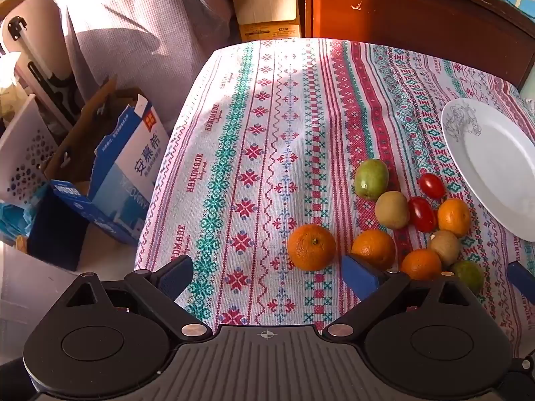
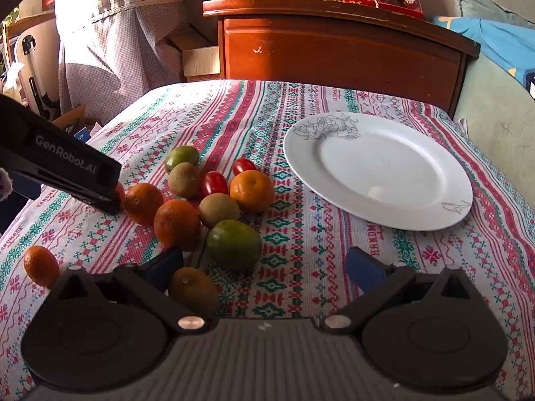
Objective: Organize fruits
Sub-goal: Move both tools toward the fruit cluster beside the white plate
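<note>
Left gripper [image 1: 267,279]: jaws spread wide, nothing between the blue pads. It hangs above the patterned tablecloth [image 1: 267,133] near the table's left portion. One orange [image 1: 311,247] lies apart from the rest, just ahead of the gap and toward the right finger. In the right wrist view the left gripper's black body [image 2: 60,167] reaches in from the left, its tip just beside the leftmost oranges of the pile.

Right gripper [image 2: 264,269]: jaws likewise spread, holding nothing. A green citrus fruit [image 2: 234,244] sits ahead of the gap, toward the left finger. A dull orange fruit [image 2: 193,290] lies close against the inner side of the left finger; contact cannot be confirmed. A small orange [image 2: 41,265] rests alone at the far left.

Fruit pile, right wrist view: two oranges [image 2: 176,223] side by side, a brown kiwi [image 2: 219,210] touching the green citrus, a second kiwi [image 2: 184,179], two red cherry tomatoes [image 2: 214,182], another orange [image 2: 251,191] and a green fruit [image 2: 181,157] at the back. All fruit lies on the cloth.

White plate [image 2: 378,170]: right of the pile, well apart from it, bare, with a line drawing on its rim.

Beyond the table: a wooden cabinet [image 2: 334,50]; a blue-and-white carton [image 1: 110,180] on the floor at left.
</note>
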The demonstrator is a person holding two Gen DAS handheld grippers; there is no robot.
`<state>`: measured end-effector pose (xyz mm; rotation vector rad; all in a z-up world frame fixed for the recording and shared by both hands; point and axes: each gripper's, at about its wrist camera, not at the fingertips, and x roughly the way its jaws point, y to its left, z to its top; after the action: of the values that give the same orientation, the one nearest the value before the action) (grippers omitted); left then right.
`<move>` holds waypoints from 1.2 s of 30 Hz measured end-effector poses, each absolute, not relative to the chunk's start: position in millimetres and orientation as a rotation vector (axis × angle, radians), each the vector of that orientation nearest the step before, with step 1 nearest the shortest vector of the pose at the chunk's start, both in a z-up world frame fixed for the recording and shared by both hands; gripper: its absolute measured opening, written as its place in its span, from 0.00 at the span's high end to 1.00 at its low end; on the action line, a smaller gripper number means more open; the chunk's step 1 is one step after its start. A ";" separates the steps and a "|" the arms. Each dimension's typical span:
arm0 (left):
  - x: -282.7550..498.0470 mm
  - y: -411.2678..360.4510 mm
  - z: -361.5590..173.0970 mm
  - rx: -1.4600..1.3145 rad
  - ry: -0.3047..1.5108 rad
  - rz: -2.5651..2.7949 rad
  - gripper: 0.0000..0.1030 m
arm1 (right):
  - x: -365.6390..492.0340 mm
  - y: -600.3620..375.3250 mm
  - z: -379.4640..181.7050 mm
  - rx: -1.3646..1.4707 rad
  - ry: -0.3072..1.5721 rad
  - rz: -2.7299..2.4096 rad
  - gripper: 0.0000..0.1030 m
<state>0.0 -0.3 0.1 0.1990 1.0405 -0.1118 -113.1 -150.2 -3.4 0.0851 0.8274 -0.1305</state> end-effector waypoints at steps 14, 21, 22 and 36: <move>-9.9 1.4 23.7 0.149 1.024 -0.148 0.06 | -112.5 -150.3 -1.8 0.084 0.827 -0.131 0.01; -18.2 7.0 23.5 0.156 1.006 -0.173 0.06 | -114.7 -150.4 4.0 0.089 0.885 -0.128 0.01; -18.4 8.3 24.2 0.156 1.005 -0.176 0.06 | -114.4 -150.2 5.6 0.087 0.903 -0.129 0.01; -23.7 23.2 32.0 0.158 0.980 -0.170 0.06 | -118.1 -148.9 24.9 0.178 1.062 -0.184 0.01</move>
<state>-23.7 23.2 32.0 0.1579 0.9798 -0.1704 -118.1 -148.9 24.9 0.1784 1.0623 -0.1843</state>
